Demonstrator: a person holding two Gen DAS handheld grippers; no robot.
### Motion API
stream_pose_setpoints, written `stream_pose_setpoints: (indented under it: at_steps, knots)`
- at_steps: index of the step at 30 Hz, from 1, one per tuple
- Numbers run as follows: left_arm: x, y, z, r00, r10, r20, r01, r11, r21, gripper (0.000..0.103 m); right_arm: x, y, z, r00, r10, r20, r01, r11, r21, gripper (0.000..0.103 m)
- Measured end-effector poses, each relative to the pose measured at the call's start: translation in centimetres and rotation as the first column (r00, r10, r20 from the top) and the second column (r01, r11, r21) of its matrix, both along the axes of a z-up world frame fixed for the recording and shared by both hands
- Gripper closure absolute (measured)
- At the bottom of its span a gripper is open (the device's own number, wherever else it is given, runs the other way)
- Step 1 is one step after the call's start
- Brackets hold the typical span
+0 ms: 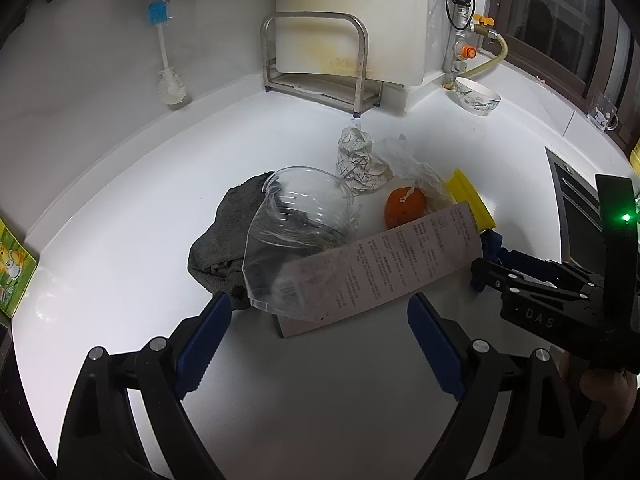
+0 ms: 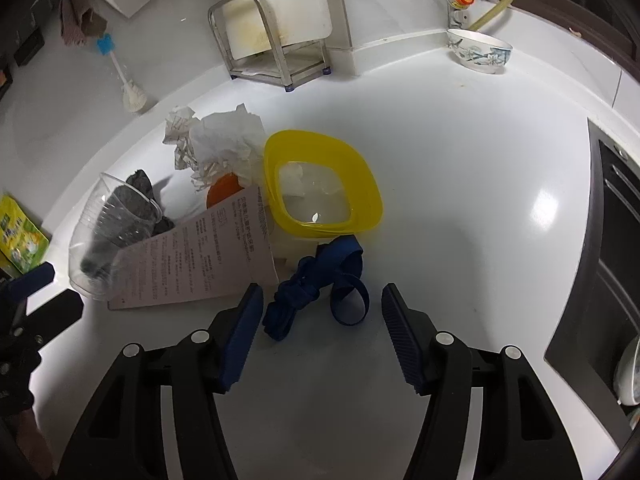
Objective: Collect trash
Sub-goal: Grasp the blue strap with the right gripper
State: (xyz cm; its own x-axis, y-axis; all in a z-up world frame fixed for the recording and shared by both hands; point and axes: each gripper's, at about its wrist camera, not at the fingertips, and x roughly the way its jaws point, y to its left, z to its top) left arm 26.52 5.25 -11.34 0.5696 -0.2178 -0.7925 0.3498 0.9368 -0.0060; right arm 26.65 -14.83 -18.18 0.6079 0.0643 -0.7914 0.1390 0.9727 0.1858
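A clear plastic cup [image 1: 296,232] lies on its side on the white counter [image 1: 120,248], partly over a dark grey cloth [image 1: 220,248]. A flat printed carton [image 1: 384,268] leans against the cup. Behind them are crumpled paper [image 1: 360,160] and an orange lump [image 1: 404,208]. My left gripper [image 1: 320,344] is open just short of the cup and carton, touching neither. My right gripper [image 2: 322,336] is open with a knotted blue strap [image 2: 316,292] lying between its fingertips, the pads clear of it. Just beyond the strap sits a yellow-rimmed container [image 2: 320,184].
At the back a cutting board stands in a metal rack [image 1: 316,60], a bottle brush [image 1: 168,76] leans on the wall, and a patterned bowl [image 1: 476,98] sits near gas valves [image 1: 466,52]. A dark sink edge [image 2: 600,240] is on the right, a green packet [image 2: 24,240] on the left.
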Motion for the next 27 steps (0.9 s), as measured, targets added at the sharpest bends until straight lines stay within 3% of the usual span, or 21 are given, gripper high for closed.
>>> stream_pose_setpoints:
  at_steps: [7,18,27]
  knots:
    - [0.3,0.5,-0.2,1.0,0.014,-0.009,-0.015,1.0,-0.027,0.015,0.3,0.7,0.0,1.0,0.021,0.005,-0.02,0.999,-0.04,0.048]
    - [0.4,0.6,-0.3,1.0,0.013,-0.013,-0.014,1.0,-0.027,0.015,-0.3,0.8,0.0,0.999,0.046,0.013,-0.046,0.998,-0.045,0.08]
    - [0.5,0.1,-0.4,1.0,0.004,-0.009,-0.005,1.0,-0.014,0.015,-1.5,-0.2,0.0,1.0,0.018,0.026,-0.018,1.0,0.012,0.085]
